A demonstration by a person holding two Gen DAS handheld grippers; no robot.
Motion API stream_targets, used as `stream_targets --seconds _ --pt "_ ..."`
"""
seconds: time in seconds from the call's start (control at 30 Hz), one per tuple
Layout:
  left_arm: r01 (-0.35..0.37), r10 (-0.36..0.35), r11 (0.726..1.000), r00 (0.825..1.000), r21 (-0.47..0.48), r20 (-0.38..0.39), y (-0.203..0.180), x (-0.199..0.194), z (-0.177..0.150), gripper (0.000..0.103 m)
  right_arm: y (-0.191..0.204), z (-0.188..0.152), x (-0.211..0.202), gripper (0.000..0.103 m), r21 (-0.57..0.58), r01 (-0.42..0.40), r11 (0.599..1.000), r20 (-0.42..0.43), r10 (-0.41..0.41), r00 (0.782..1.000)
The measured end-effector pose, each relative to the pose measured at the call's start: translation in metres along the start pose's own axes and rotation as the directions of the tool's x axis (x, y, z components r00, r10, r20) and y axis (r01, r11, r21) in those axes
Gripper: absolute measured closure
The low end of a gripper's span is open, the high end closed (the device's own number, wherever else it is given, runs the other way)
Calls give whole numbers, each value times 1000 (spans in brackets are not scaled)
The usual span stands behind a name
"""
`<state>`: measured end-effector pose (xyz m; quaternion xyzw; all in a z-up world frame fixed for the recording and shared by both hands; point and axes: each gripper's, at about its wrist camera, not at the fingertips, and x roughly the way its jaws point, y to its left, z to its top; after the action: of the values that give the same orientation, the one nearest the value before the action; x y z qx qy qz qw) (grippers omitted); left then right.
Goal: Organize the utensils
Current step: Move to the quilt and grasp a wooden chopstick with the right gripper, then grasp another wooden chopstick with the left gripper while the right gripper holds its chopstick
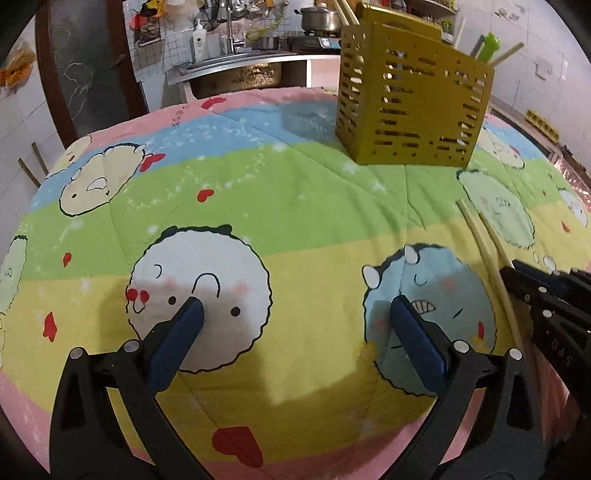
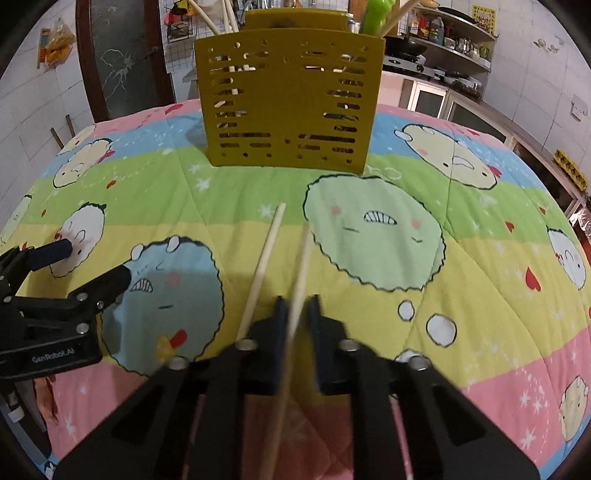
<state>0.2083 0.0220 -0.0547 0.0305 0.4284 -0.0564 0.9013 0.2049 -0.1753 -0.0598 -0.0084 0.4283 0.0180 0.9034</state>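
A yellow slotted utensil holder point(image 2: 288, 99) stands upright at the far side of the cartoon-print cloth point(image 2: 461, 266); it holds chopsticks and a green-handled utensil point(image 2: 376, 14). Two pale chopsticks lie in front of it. My right gripper point(image 2: 297, 301) is shut on the right-hand chopstick point(image 2: 302, 258), its pads pressing either side. The other chopstick point(image 2: 262, 269) lies loose just left of the jaws. In the left wrist view both chopsticks point(image 1: 480, 243) show beside the right gripper point(image 1: 517, 275). My left gripper point(image 1: 295, 306) hangs open and holds nothing, low over the cloth point(image 1: 258, 192), left of the chopsticks.
The holder point(image 1: 413, 107) sits right of centre in the left wrist view. Behind the table are a steel sink point(image 1: 236, 70), a pot on a stove point(image 1: 319, 18) and shelves with bottles point(image 2: 443, 40). The left gripper point(image 2: 95, 262) shows at the left edge of the right wrist view.
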Motion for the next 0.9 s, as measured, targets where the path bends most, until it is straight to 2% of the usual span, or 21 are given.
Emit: stream_targets --seconds 0.1,0.27,0.53,0.63,0.7,0.77,0.9 --pt "1 1 999 1000 -46 29 -2 -6 5 5 -6 1 -2 97 10 -10 1000 7 10 1000" --pt "37 -35 996 999 -77 27 -20 -12 15 5 -30 0 -5 97 37 2 999 16 -3 1000" --pt "78 -78 997 997 -25 14 -70 -6 19 6 -83 -5 -8 97 114 28 993 16 -30 999" --pt "79 -79 997 997 15 0 -94 -1 17 6 -95 -9 -5 97 135 7 991 14 -9 1000" --pt "80 -80 996 997 30 -9 -103 2 15 10 -98 -12 -5 97 141 -5 990 20 2 1000" --pt "86 -84 995 996 45 -36 -110 8 14 22 -100 -13 -5 97 146 -15 989 26 11 1000" --pt "67 -65 996 997 60 -37 -115 11 12 29 -103 -14 -4 97 158 -29 987 28 25 999"
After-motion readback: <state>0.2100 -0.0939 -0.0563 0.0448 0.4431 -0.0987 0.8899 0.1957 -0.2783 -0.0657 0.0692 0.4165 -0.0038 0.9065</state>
